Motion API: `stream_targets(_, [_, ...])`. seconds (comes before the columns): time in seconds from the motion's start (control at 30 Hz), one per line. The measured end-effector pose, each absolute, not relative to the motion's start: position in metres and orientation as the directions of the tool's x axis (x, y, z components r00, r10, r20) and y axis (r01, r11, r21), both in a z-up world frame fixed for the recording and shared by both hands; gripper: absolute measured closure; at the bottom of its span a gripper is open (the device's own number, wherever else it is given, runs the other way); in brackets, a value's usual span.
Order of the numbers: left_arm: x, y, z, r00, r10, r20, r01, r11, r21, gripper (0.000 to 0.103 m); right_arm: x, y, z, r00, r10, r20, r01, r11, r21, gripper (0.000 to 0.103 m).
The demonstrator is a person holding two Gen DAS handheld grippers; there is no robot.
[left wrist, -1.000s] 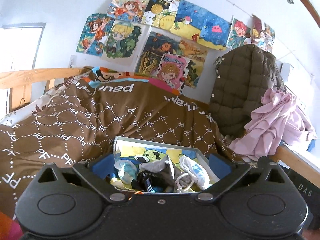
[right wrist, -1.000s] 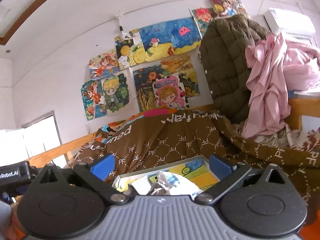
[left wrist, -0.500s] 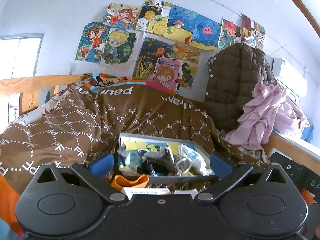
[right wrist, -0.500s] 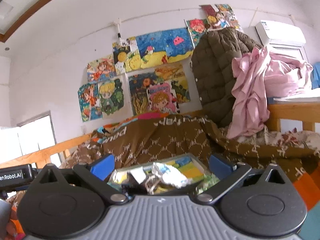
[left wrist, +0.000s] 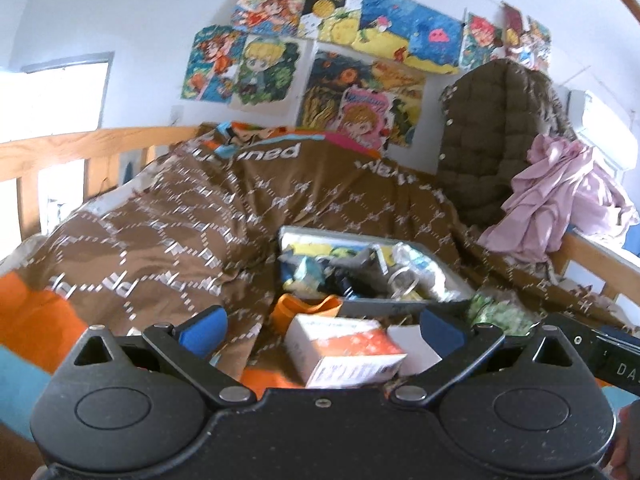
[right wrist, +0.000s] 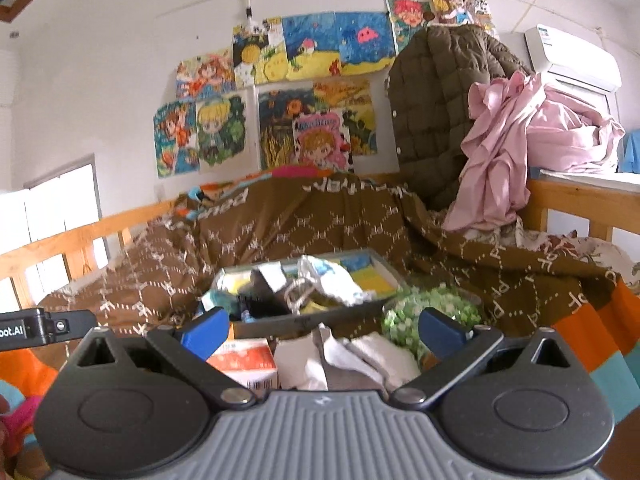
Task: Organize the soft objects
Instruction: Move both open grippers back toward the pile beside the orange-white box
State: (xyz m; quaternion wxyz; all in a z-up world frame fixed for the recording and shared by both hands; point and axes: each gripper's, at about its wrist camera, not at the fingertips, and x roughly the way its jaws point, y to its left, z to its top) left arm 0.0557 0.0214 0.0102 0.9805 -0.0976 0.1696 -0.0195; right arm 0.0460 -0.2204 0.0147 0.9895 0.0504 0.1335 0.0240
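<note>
Left wrist view, tongs: the left gripper point(left wrist: 320, 330) hangs with its blue-tipped fingers point(left wrist: 202, 330) spread wide and nothing between them.
Right wrist view, tongs: the right gripper point(right wrist: 322, 330) is likewise wide open and empty, pads apart.
Nearest things: a white and orange cardboard box with a barcode point(left wrist: 346, 350) lies just ahead of the left jaws, roughly centred in their gap; a crumpled white and grey cloth point(right wrist: 348, 360) lies in the gap of the right jaws, not yet touched as far as can be seen.
Beside them: a green and white patterned soft bundle point(right wrist: 432, 314) sits near the right gripper's right finger; a folded orange fabric piece point(left wrist: 304, 310) lies between the box and the tray.
Further off: a shallow grey rectangular tray point(left wrist: 384, 306) rests on the brown patterned quilt point(left wrist: 168, 216), heaped with small cloths and a white cord.
Far: a pink garment point(right wrist: 520, 152) and an olive quilted jacket point(right wrist: 436, 108) hang at the wooden bed rail.
Step in hand: judged an approach, both tools poised over loose items before the tray, none gripped.
Next move calls for: lowering the right gripper onto the white and grey cloth, closing softly on a fold, then carrying it to the tray; bunching is the risk.
</note>
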Motion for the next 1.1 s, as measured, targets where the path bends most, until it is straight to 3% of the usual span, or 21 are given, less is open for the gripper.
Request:
stream_targets(0.63, [0.071, 0.016, -0.019, 0.888, -0.045, -0.457, -0.032, 0.987, -0.159, 0.001, 0.073, -0.213, -0.005, 0.899, 0.059, -0.433, -0.026, 0.996, 0.081, 0.000])
stream_targets(1.1, [0.085, 0.005, -0.035, 0.882, -0.139, -0.450, 0.061, 0.981, -0.184, 0.001, 0.091, -0.231, -0.009, 0.868, -0.027, -0.497, 0.095, 0.989, 0.112, 0.000])
